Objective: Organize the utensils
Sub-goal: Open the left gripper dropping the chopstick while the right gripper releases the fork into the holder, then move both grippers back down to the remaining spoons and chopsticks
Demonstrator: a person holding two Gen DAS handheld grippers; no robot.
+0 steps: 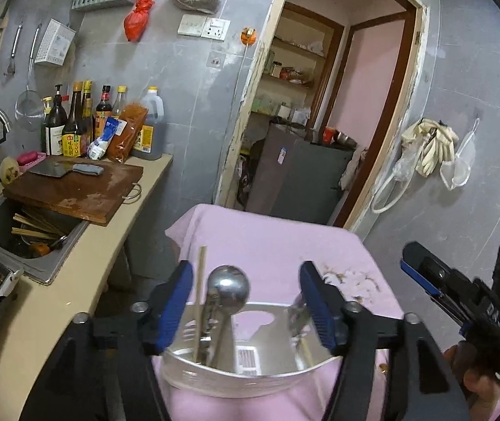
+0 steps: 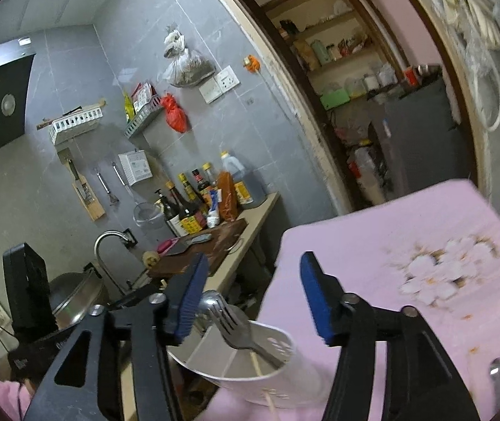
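A white utensil holder (image 1: 250, 368) stands on the pink cloth table (image 1: 267, 245). In it are a steel spoon (image 1: 229, 287), a chopstick (image 1: 201, 280) and a fork (image 2: 239, 329). My left gripper (image 1: 246, 301) is open, its blue pads either side of the holder's top, empty. My right gripper (image 2: 253, 298) is open and empty above the holder (image 2: 250, 368); it also shows in the left wrist view (image 1: 436, 280) at the right. Another steel utensil (image 2: 495, 375) lies on the cloth at the lower right.
A counter (image 1: 85, 280) to the left holds a sink (image 1: 22, 235) with chopsticks, a wooden cutting board (image 1: 74, 189) with a cleaver, and several sauce bottles (image 1: 85, 122). A doorway (image 1: 320, 122) lies beyond the table. Gloves and bags hang on the right wall (image 1: 428, 147).
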